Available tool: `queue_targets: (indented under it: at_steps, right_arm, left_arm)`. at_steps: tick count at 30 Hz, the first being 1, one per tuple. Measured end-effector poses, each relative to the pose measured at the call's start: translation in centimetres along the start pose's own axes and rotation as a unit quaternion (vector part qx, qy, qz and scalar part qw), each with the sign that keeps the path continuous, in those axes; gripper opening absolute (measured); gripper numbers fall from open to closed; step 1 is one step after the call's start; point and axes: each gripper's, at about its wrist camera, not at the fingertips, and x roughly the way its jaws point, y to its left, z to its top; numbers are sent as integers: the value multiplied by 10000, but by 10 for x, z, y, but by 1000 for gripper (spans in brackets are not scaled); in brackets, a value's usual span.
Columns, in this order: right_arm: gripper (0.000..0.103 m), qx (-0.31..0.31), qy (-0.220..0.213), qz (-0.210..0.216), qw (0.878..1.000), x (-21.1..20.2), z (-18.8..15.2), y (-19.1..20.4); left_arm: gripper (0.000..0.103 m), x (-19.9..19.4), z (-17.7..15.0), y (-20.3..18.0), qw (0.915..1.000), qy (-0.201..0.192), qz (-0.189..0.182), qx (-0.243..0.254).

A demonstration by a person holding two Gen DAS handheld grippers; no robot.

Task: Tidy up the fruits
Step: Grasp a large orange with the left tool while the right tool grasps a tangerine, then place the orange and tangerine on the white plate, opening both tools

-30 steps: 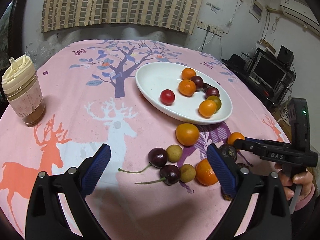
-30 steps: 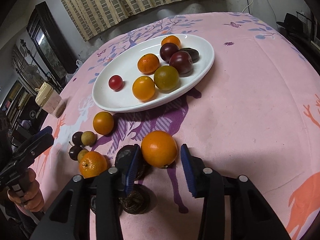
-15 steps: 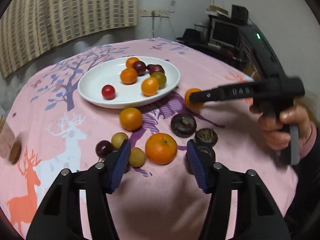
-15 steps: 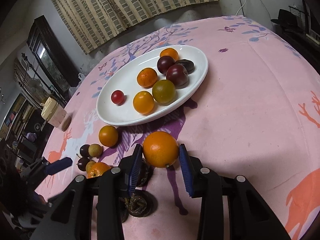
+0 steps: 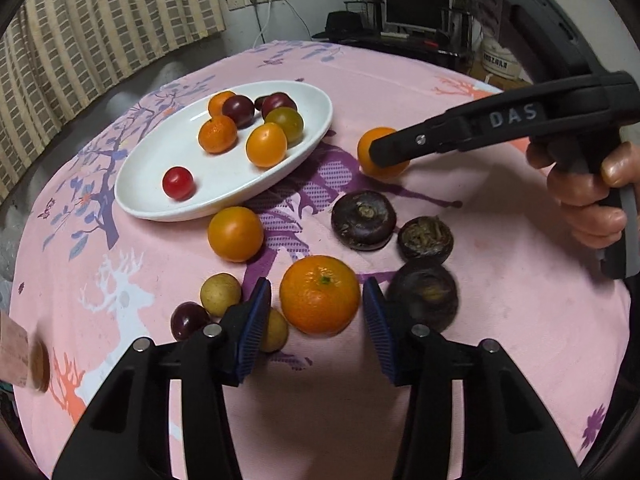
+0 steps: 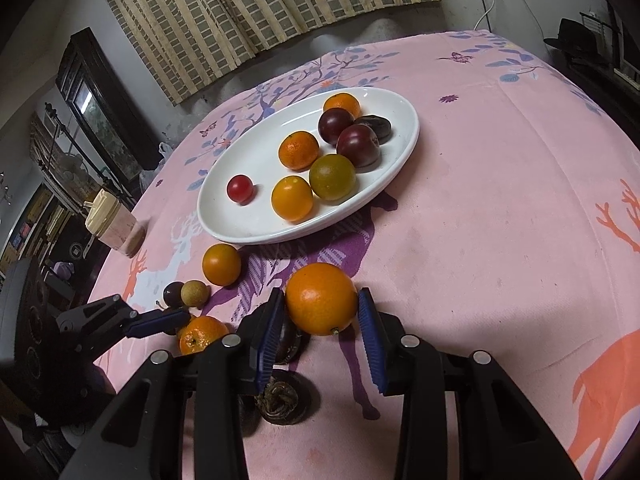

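A white oval plate (image 5: 140, 200) (image 6: 224, 224) holds several fruits: tangerines, dark plums, a green-yellow tomato and a small red one. In the left wrist view a tangerine (image 5: 319, 294) lies on the pink cloth between the blue pads of my left gripper (image 5: 316, 300). Its jaws are closing and a thin gap shows at the left pad. My right gripper (image 6: 321, 314) is shut on a smooth orange (image 6: 321, 298), both pads against its sides. The left wrist view shows that orange (image 5: 376, 168) at the right gripper's tip, just beyond the plate.
Three dark round fruits (image 5: 364, 220) lie right of the tangerine. An orange tomato (image 5: 236, 234), two longans (image 5: 221, 294) and a cherry (image 5: 189, 320) lie to its left. A lidded cup (image 6: 112, 220) stands near the table's left edge. A hand (image 5: 588, 200) holds the right gripper.
My left gripper swung right, rolled, came down over the tangerine and narrowed its jaws from wide open. The right gripper's pads closed the last bit onto the orange.
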Motion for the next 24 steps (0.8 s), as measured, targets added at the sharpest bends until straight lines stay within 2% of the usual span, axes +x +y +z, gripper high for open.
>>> queue_targets:
  at_steps: [3, 7, 9, 14, 17, 19, 22, 24]
  right_arm:
    - [38, -16, 14, -2, 10000, 0, 0, 1]
    - [38, -17, 16, -7, 10000, 0, 0, 1]
    - [38, -8, 19, -21, 10000, 0, 0, 1]
    - [38, -10, -2, -10, 10000, -1, -1, 1]
    - [38, -29, -61, -15, 10000, -3, -2, 1]
    - [38, -68, -180, 1, 9998, -7, -1, 3]
    - [38, -272, -403, -12, 9988, -10, 8, 13]
    - [38, -442, -615, -68, 9971, -12, 19, 23]
  left_arm:
    - [48, 3, 1, 0, 9995, 73, -119, 287]
    - [45, 11, 5, -9, 9976, 218, 6, 663]
    - [45, 12, 7, -5, 9980, 268, -26, 565]
    - [43, 10, 3, -5, 9992, 105, 31, 394]
    - [42, 0, 4, -1, 9998, -27, -134, 170]
    - [42, -13, 9, 7, 9995, -258, -161, -33]
    - [42, -30, 24, 32, 9959, -634, -277, -589]
    - [42, -33, 37, 51, 9919, -810, -167, -964]
